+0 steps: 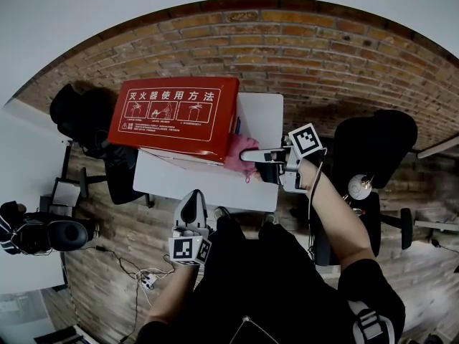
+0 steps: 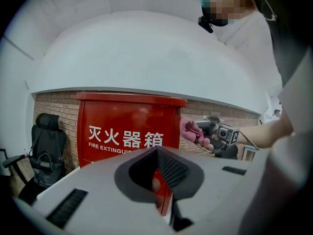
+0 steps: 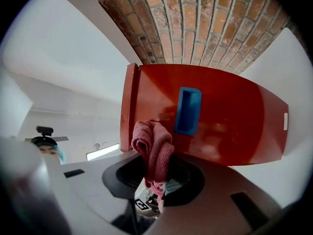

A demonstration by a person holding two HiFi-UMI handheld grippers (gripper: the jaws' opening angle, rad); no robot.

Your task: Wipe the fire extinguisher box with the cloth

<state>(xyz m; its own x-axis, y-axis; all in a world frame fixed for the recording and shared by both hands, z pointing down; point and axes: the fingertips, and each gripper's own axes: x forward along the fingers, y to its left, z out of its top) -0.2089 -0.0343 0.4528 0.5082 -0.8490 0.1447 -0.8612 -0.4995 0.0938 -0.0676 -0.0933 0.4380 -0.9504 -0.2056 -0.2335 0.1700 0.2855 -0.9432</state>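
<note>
Right tongs [image 3: 155, 180] clench the pink cloth [image 3: 154, 146] at the fire extinguisher box [image 3: 230, 121] side, wiping apparently underway; left tongs [image 2: 157, 153] closed, empty.

The person wears a black short-sleeved top [image 1: 287, 278] with a grey-and-white strap [image 1: 367, 323] at the right shoulder. A thin dark cable [image 1: 313, 192] runs along the right forearm. The left hand-held gripper [image 1: 192, 201] and the right hand-held gripper [image 1: 252, 155] are pale grey with dark jaw pads, each bearing a cube of black-and-white square markers
</note>
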